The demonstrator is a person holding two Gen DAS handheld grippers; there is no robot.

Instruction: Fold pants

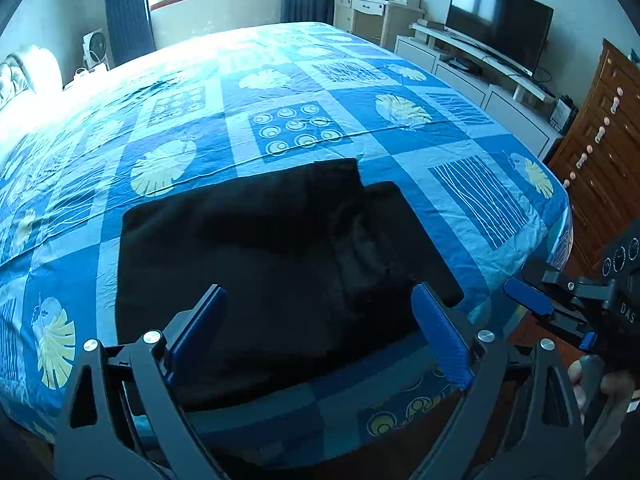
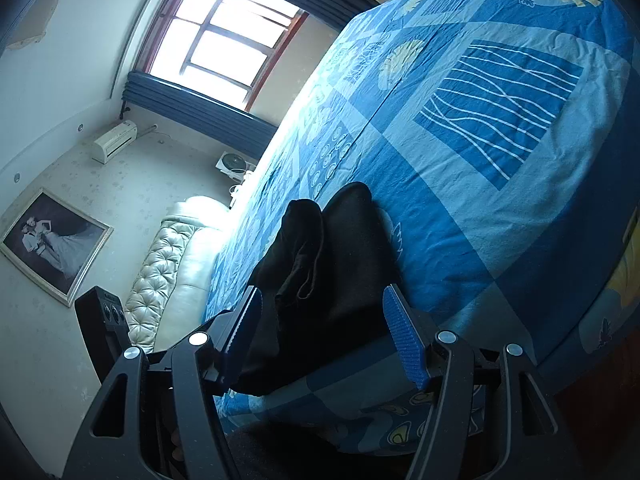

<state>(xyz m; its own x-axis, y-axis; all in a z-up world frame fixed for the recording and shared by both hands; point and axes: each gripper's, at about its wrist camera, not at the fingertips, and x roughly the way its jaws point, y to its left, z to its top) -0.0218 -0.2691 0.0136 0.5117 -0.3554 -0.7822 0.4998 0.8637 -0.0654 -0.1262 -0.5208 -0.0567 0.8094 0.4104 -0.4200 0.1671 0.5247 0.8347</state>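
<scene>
So the black pants [image 1: 276,256] are lying folded up into a chunky rectangle near the front edge of the bed [image 1: 500,200], on that blue patchwork sheet with the leaf and circle prints. The top layer looks a bit uneven, with one flap sticking out past the far edge and a lumpy fold running down the right side. The left gripper [image 1: 318,332] hangs over the near part of the pants with its blue pads spread wide and nothing pinched between them, the fabric just sits below. The right gripper [image 2: 334,336] is off the right end of the bundle, also spread apart, and from its own camera the rolled edge of the pants shows between its fingers but the pads aren't pressing on it. From the left camera the right gripper [image 1: 532,300] pokes in from the side, just off the bed's corner, with a bit of the person's hand [image 1: 600,384] gripping the handle.
</scene>
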